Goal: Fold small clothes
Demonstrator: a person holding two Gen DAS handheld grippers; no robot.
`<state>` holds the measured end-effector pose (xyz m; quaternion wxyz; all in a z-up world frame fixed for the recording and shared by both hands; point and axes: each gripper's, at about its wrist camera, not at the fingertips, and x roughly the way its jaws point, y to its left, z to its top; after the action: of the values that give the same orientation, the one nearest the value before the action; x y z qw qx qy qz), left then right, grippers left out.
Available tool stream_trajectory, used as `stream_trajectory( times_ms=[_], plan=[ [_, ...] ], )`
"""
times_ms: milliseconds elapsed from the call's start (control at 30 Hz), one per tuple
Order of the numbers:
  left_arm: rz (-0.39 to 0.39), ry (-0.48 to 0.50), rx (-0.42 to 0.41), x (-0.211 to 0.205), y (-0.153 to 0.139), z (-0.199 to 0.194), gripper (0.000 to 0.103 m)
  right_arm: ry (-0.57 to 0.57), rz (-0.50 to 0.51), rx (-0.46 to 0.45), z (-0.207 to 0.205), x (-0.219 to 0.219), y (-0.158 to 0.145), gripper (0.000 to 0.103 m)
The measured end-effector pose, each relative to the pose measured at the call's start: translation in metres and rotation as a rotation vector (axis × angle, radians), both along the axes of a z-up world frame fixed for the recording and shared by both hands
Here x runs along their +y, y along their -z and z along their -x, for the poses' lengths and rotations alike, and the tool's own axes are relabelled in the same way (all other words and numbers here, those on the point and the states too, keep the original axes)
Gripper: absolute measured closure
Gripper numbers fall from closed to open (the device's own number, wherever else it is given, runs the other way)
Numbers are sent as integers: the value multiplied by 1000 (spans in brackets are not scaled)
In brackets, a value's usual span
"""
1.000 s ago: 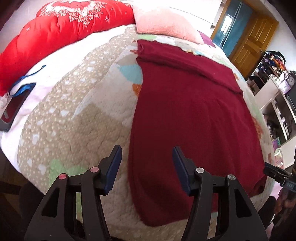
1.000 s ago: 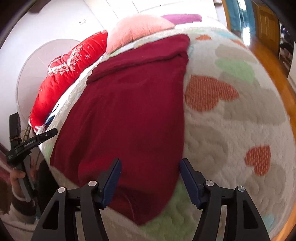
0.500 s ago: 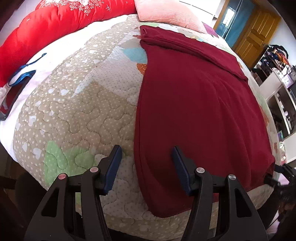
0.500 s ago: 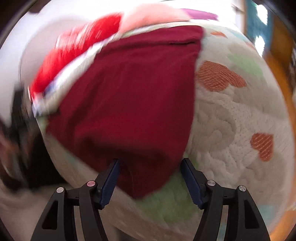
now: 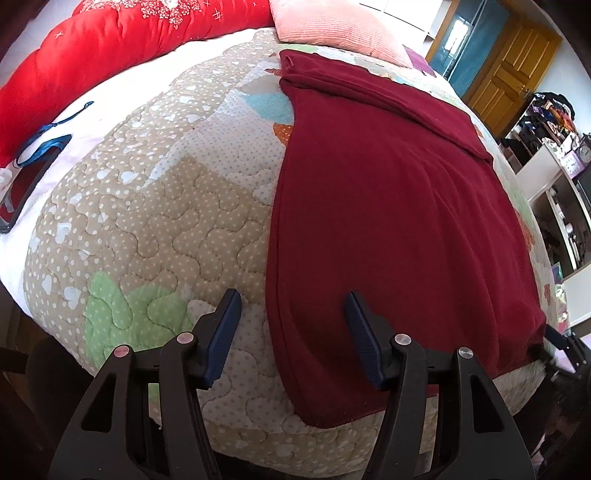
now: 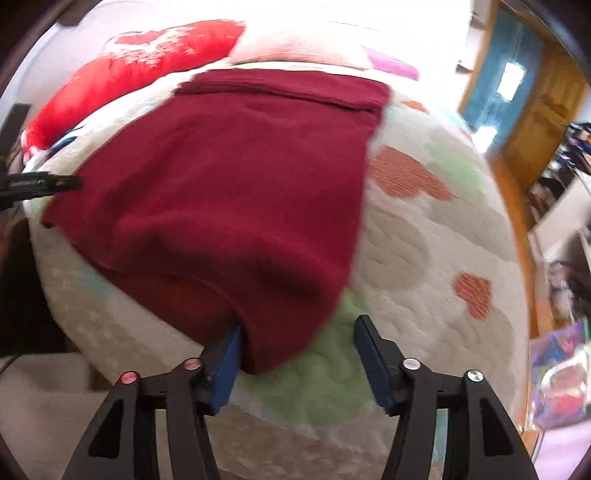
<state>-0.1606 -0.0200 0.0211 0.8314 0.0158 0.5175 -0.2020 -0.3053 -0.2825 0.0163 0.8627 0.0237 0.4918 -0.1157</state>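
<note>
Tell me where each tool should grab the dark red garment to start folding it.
Take the dark red garment by its two near corners, coming in from the bed's near edge. It lies flat; the hem overhangs slightly, so the fingers can slip under there.

Maroon garment [image 5: 388, 206] flat on quilted bed [image 5: 147, 221], left claw [image 5: 291, 332] open above its near edge

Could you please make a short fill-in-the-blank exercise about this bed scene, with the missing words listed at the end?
1. The dark red cloth lies spread on a quilt printed with ____ shapes.
2. Beyond the cloth's far edge lies a ____ pillow.
3. The long cushion at the head of the bed is bright ____.
4. The door behind the bed is made of ____.

Missing words: heart; pink; red; wood
</note>
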Motion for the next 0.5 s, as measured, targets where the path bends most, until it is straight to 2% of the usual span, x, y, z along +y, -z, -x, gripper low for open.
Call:
stream_trajectory(
  times_ms=[100,133,233,300,400,500],
  plan=[
    [10,-3,5,1,0,0,43,130,-51,-68,25,-25,-16,55],
    [16,-7,9,2,-1,0,43,141,-69,-57,30,-31,-17,55],
    [42,-9,27,5,-7,0,43,85,-167,-9,38,-32,-17,55],
    [70,-9,23,9,-13,2,43,4,-183,15,38,-23,-23,55],
    [103,-19,6,13,-19,3,43,-63,-236,-40,43,-19,-38,51],
    [95,-2,11,10,-16,5,43,-29,-353,-104,37,-32,-37,51]
  ],
)
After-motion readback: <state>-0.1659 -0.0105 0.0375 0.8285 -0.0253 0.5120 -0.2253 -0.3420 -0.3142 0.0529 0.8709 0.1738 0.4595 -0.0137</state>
